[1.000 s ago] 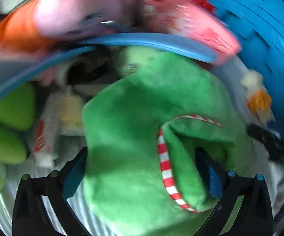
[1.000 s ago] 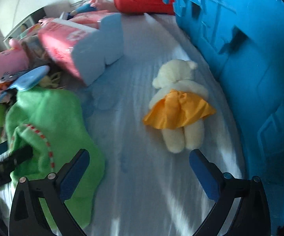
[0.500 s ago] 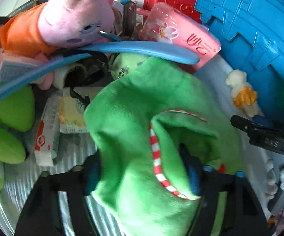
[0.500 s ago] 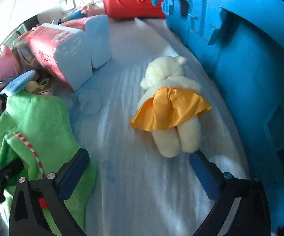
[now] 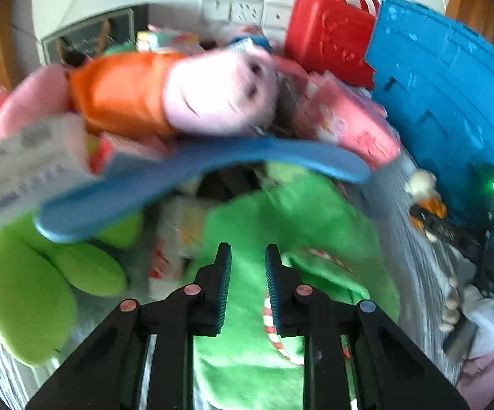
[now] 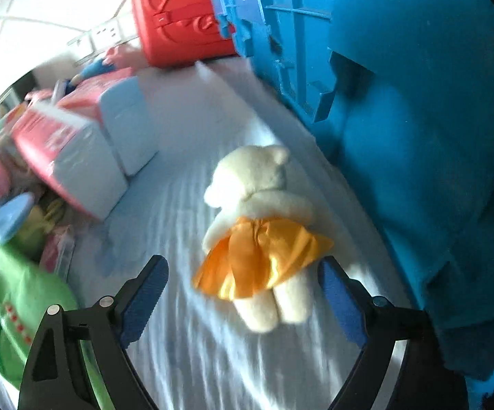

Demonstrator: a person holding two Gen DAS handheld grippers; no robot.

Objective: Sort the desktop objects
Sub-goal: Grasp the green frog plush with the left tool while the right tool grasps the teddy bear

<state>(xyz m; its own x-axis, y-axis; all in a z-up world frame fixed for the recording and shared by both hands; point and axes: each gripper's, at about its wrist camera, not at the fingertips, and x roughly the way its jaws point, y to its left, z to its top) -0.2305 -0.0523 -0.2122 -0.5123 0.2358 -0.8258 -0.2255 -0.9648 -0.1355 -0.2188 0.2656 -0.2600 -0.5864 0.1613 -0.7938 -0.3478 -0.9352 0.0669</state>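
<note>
My left gripper (image 5: pixel 247 273) is shut on a fold of the green plush cloth with red-and-white striped trim (image 5: pixel 298 218), which hangs slightly raised off the striped tabletop. The same cloth shows at the lower left of the right wrist view (image 6: pixel 17 290). A cream teddy bear in an orange skirt (image 6: pixel 257 184) lies face down beside the blue crate (image 6: pixel 417 102). My right gripper (image 6: pixel 243 294) straddles the bear's legs and skirt; its jaws are closing but the pads stand clear of the bear on both sides.
A pink pig plush in orange (image 5: pixel 212 92) tops a pile with a blue flat plastic piece (image 5: pixel 212 157), pink tissue packs (image 6: pixel 62 150) and a lime green plush (image 5: pixel 24 290). A red plastic case (image 6: pixel 178 24) stands at the back by wall sockets.
The left jaws went from wide around the green cloth to pinched on it, and the gripper rose with it. The right gripper came closer over the bear, its jaws narrowing a little.
</note>
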